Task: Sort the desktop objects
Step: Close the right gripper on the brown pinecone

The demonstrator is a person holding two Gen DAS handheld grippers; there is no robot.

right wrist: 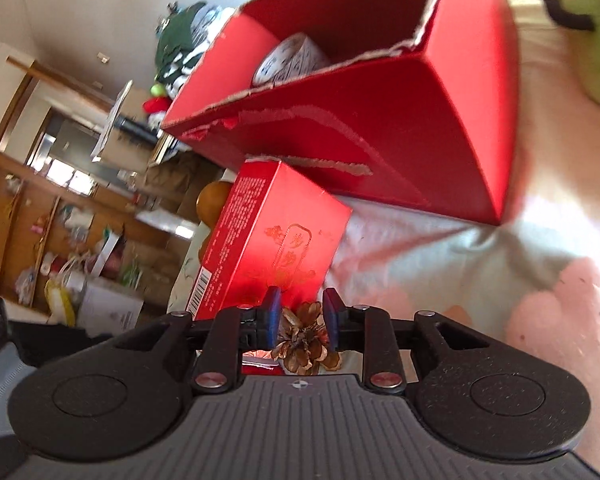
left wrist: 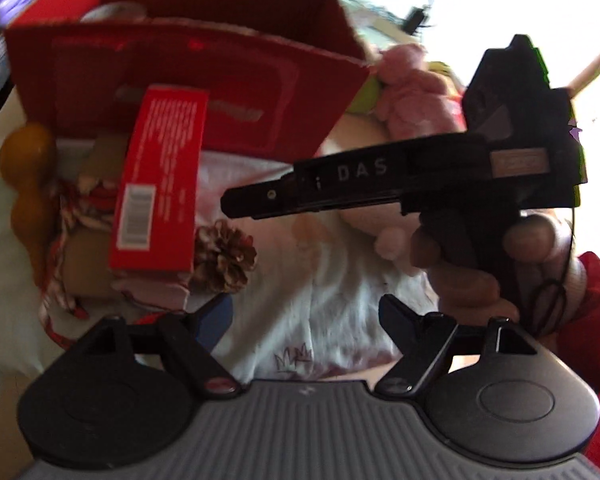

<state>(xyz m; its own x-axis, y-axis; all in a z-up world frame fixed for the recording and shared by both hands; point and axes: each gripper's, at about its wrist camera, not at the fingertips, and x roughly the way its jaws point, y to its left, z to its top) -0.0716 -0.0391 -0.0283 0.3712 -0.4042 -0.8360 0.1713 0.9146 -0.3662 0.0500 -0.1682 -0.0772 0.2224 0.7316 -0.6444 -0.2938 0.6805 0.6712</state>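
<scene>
A brown pine cone (right wrist: 305,340) sits between the blue pads of my right gripper (right wrist: 303,312), which is shut on its upper scales. From the left wrist the same pine cone (left wrist: 225,256) hangs just under the tip of the right gripper (left wrist: 230,199), a black tool held by a hand (left wrist: 472,264). It is beside a small red box (left wrist: 160,184) that leans against the big red cardboard box (left wrist: 180,80). My left gripper (left wrist: 302,308) is open and holds nothing, low over the white cloth (left wrist: 332,280).
The big red cardboard box (right wrist: 400,128) is open-topped with a patterned roll (right wrist: 292,60) inside. An orange gourd (left wrist: 24,184) and red-white cord lie at the left. Pink plush (left wrist: 412,96) and green plush (right wrist: 592,40) lie to the right. Cluttered shelves (right wrist: 60,200) stand beyond.
</scene>
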